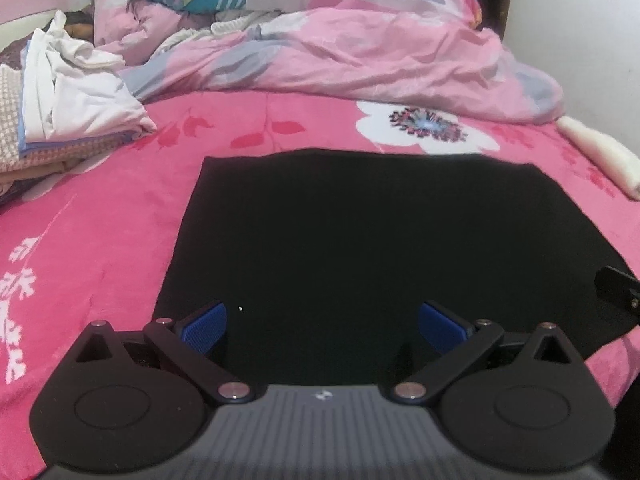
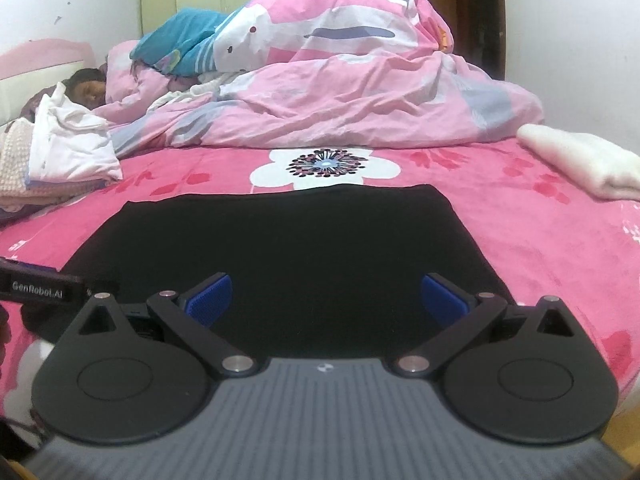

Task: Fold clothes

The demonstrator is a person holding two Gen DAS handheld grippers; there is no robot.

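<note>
A black garment lies flat as a neat rectangle on the pink floral bedspread. My left gripper hovers over the garment's near edge, open, its blue pads wide apart with nothing between them. In the right wrist view the same black garment spreads out ahead. The right gripper is also open and empty above the cloth's near edge. Part of the right gripper shows at the right margin of the left view, and the left gripper's body at the left of the right view.
A stack of folded clothes topped by a white piece sits at the left. A rumpled pink duvet fills the far bed, with a person's head by the pillow. A folded white cloth lies at the right.
</note>
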